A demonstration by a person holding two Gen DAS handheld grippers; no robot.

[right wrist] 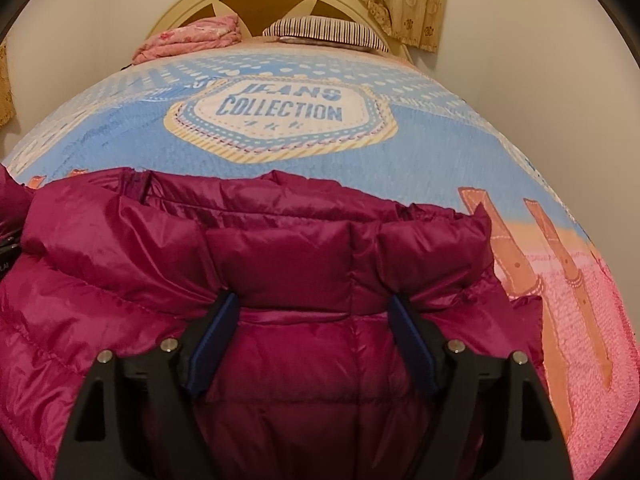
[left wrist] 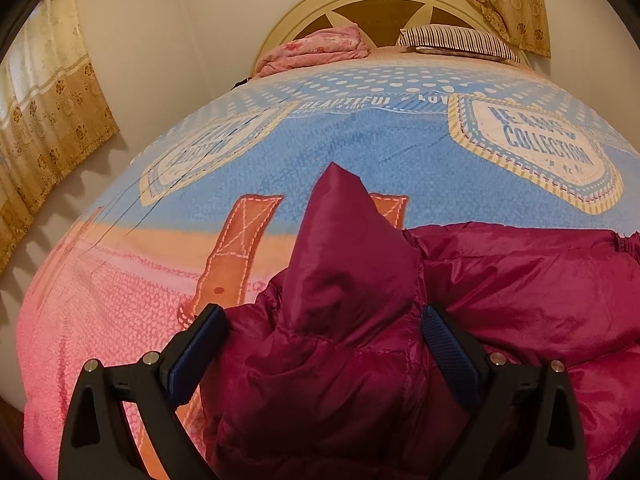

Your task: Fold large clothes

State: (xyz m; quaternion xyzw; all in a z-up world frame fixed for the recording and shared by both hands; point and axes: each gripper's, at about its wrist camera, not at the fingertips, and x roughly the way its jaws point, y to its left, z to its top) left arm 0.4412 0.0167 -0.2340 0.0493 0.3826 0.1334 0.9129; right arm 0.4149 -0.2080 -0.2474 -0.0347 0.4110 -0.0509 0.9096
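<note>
While the left wrist camera looks down the bed (left wrist: 360,148), you can see the left tongs (left wrist: 326,320) spread wide with a bunched-up peak of the magenta puffer jacket (left wrist: 352,264) standing up between the two blue pads (left wrist: 192,356). The fabric fills the gap and touches the right-hand pad, but I honestly can't tell if the pads are squeezing it or just sitting around it. The rest of the jacket spills off to the right of the view, lying on the printed bedspread (left wrist: 120,280), the blue and pink one with the "JEANS COLLECTION" badge on it. Up at the headboard (left wrist: 384,4) there's a folded pink blanket (left wrist: 316,50) and a striped pillow (left wrist: 456,40), with patterned curtains (left wrist: 44,112) on the left wall and another one in the top right.

From the right wrist view it's a similar deal. The right tongs (right wrist: 314,308) are also spread wide, straddling a puffy quilted section of the jacket (right wrist: 280,256) near its far edge. The pads (right wrist: 212,344) touch the fabric on both sides, no real crease or pinch visible, so grip or not is unclear. The jacket covers the near part of the bed here, and the bedspread badge (right wrist: 280,116) sits well beyond it, toward the pillow (right wrist: 324,30).
</note>
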